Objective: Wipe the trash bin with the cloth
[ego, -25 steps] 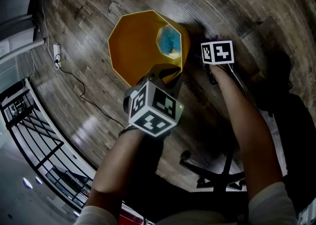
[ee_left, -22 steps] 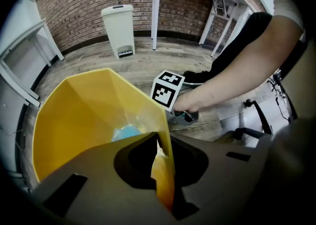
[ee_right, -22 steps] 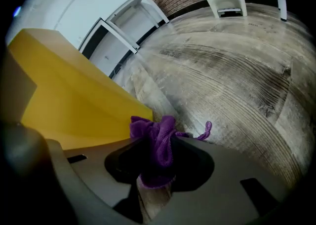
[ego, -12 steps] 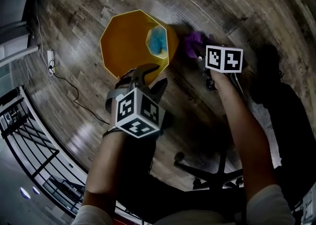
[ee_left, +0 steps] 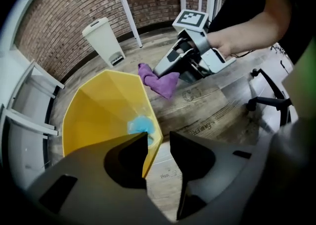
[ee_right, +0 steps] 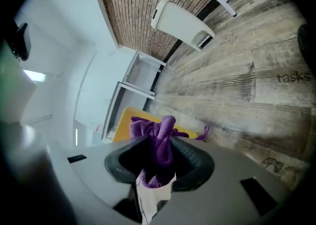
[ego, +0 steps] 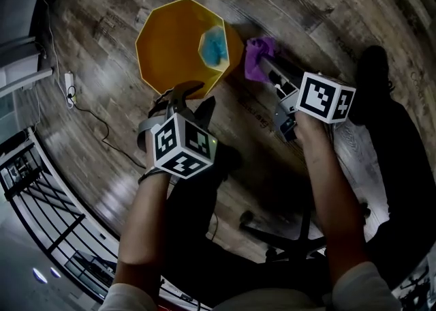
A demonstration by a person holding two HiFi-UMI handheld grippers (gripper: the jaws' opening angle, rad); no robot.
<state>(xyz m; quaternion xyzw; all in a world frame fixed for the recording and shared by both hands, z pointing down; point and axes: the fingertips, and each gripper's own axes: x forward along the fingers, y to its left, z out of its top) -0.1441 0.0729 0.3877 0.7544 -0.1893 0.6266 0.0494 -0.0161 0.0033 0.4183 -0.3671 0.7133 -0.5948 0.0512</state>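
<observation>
The yellow trash bin (ego: 174, 47) stands on the wooden floor with a blue crumpled thing (ego: 214, 46) at its bottom. My left gripper (ego: 194, 95) hangs over the bin's near rim; its jaws have just been opening. In the left gripper view it (ee_left: 159, 137) is open, the bin's (ee_left: 98, 115) rim showing in the gap, pads off it. My right gripper (ego: 264, 65), right of the bin, is shut on a purple cloth (ego: 256, 57). The right gripper view shows the bunched cloth (ee_right: 150, 128) pinched between its jaws (ee_right: 159, 147).
A white pedal bin (ee_left: 103, 41) stands against the brick wall. An office chair's base (ego: 293, 241) sits near my feet. A power strip with its cable (ego: 68, 84) lies on the floor at left, and a black railing (ego: 41, 200) runs along the lower left.
My left gripper has let go of the bin's rim and opened, drawing back a little. My right gripper has risen beside the bin, bringing the purple cloth into view.
</observation>
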